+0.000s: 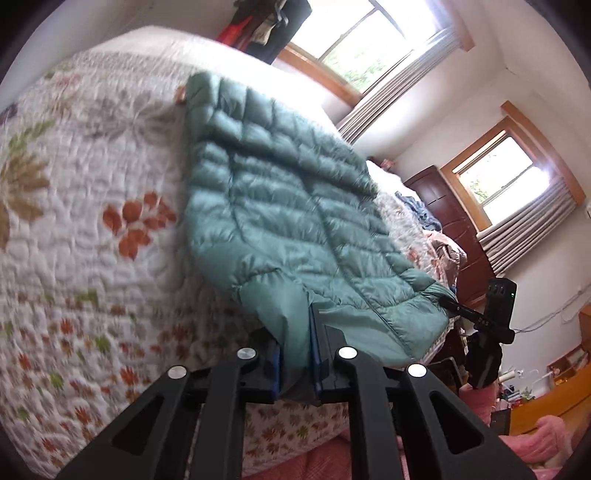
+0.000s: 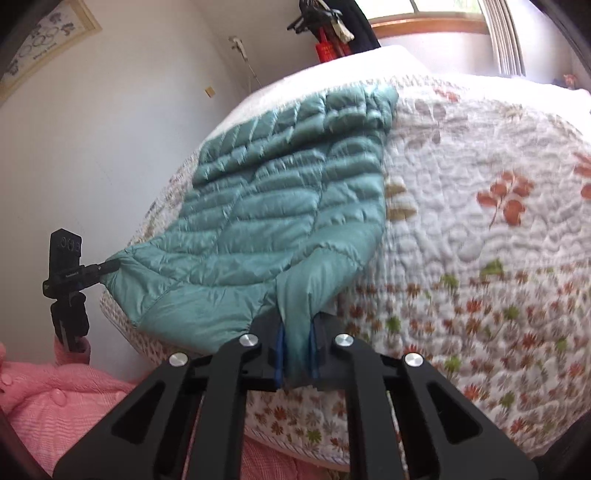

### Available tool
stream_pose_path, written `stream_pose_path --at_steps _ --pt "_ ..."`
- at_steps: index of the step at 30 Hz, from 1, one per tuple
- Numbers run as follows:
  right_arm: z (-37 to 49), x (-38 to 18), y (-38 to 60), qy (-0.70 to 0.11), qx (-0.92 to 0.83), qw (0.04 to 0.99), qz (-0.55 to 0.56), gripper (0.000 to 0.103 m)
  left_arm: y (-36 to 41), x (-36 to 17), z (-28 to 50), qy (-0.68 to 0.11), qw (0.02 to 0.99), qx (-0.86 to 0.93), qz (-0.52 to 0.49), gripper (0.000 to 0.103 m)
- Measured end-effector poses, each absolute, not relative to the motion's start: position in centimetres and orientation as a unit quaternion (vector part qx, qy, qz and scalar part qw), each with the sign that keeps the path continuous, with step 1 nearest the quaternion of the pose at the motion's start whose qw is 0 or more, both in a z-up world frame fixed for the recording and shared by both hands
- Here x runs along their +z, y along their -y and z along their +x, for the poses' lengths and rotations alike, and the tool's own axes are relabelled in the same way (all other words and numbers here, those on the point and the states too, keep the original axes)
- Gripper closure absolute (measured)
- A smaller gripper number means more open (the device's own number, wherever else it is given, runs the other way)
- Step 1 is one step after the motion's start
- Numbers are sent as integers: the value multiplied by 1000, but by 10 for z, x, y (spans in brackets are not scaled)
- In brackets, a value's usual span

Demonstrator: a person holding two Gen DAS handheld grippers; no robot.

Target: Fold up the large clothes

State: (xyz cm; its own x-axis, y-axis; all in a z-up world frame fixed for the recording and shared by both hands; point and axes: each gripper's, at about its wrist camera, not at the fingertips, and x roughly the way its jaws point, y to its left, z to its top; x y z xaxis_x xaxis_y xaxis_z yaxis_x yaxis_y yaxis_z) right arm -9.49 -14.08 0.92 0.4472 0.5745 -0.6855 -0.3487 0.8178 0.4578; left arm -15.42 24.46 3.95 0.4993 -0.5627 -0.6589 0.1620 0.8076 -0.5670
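Now | left tongs (image 1: 297, 365) clamped on jacket (image 1: 280, 199) hem | right tongs (image 2: 297, 354) clamped on hem | quilt (image 1: 92, 221) beneath

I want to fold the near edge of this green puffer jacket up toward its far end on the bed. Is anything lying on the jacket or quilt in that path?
Nothing visible does. Both the left gripper and right gripper already clamp the puffer jacket at its near edge. Its top is bare, and the floral quilt beyond shows no objects.

Floral quilt (image 1: 92, 229) spread over bed; hung clothes (image 1: 266, 26) (dark, red) seen beyond its far edge.
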Motion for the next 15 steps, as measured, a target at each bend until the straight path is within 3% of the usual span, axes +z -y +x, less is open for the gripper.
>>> stream_pose_path --at_steps 15 --pt "53 47 135 -448 290 829 167 95 -264 66 -16 -407 856 -230 -222 91"
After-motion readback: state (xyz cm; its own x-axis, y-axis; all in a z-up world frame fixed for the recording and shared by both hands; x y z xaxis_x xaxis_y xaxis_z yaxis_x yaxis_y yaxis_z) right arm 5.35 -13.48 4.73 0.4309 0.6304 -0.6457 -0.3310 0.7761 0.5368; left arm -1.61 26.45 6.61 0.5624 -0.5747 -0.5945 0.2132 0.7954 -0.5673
